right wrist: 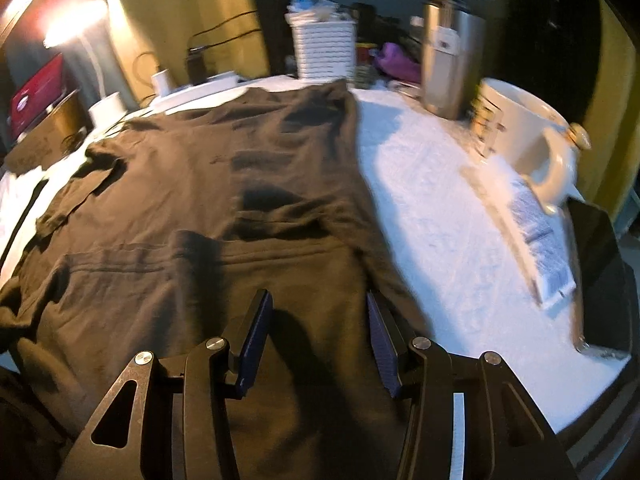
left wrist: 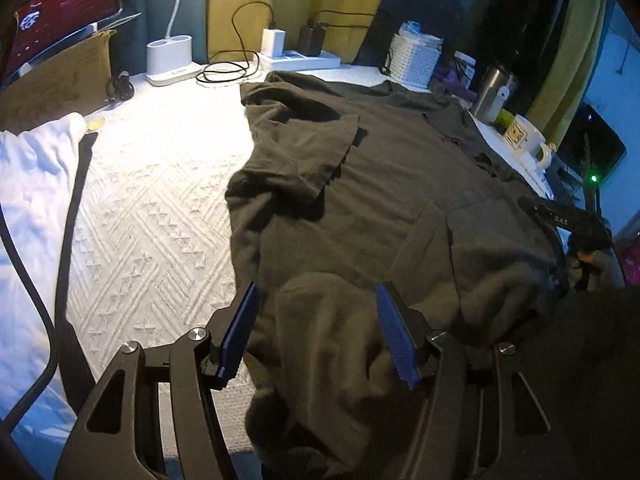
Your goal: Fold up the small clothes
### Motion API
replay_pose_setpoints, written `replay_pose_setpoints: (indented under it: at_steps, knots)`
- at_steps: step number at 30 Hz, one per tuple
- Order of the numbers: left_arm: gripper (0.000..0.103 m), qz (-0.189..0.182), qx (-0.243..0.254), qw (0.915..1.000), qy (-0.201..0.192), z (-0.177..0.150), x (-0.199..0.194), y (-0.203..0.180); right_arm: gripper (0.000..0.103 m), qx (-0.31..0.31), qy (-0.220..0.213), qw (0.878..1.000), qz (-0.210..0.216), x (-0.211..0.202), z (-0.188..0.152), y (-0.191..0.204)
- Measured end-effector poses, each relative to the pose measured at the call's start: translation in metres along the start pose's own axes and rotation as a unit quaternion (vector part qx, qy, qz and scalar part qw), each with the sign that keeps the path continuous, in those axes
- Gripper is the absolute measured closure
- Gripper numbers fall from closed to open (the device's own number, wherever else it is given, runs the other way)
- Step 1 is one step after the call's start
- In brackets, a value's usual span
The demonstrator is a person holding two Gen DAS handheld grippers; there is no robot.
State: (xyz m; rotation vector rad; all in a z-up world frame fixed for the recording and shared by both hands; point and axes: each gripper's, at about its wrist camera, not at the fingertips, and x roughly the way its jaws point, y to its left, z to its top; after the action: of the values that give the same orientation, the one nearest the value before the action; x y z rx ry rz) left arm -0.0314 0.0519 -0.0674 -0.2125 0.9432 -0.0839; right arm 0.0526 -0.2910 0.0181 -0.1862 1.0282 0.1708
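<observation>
Table (left wrist: 160, 184): we see a white textured cover, dark shirt (left wrist: 380, 184) spread across.
Left gripper (left wrist: 318, 330): fingers apart, bunched hem between, unpinched.
Right gripper (right wrist: 320, 340): fingers apart over shirt.

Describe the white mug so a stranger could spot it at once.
Start at the dark shirt spread over the white textured cover. Look to its right edge, beside the steel tumbler. The white mug is the only handled cup, with a printed label.
</observation>
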Motion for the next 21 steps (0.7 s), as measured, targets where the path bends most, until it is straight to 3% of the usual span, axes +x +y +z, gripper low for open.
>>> replay_pose_setpoints:
  at_steps: [2, 6, 7, 9, 10, 13, 21]
  knots:
    - [0.042, -0.007, 0.011, 0.9998, 0.012, -0.003, 0.005, -0.005, 0.054, -0.017, -0.002, 1.000, -0.006, 0.003, -0.001, 0.009]
    - [0.042, 0.014, 0.025, 0.9986, 0.044, -0.013, 0.024, -0.007, 0.089, -0.022, -0.012, 1.000, -0.009, 0.003, -0.001, 0.010]
    - [0.043, 0.009, 0.020, 0.9988, 0.045, -0.015, 0.026, -0.006, 0.092, -0.024, -0.011, 1.000, -0.010, 0.003, -0.001, 0.010]
    - [0.067, -0.001, 0.022, 0.9992, 0.032, -0.017, 0.023, -0.008, 0.099, -0.032, -0.013, 0.999, -0.012, -0.001, 0.000, 0.012]
    - [0.081, -0.008, 0.026, 0.9992, 0.030, -0.016, 0.020, -0.009, 0.099, -0.035, -0.017, 0.999, -0.010, -0.006, 0.001, 0.013]
    - [0.094, -0.007, 0.035, 0.9994, 0.001, -0.011, 0.008, -0.013, 0.099, -0.039, -0.037, 0.999, -0.010, -0.022, 0.007, 0.014]
    - [0.097, -0.003, 0.022, 0.9948, -0.100, 0.010, -0.034, -0.009, 0.099, -0.046, -0.102, 0.994, -0.016, -0.069, 0.029, 0.012]
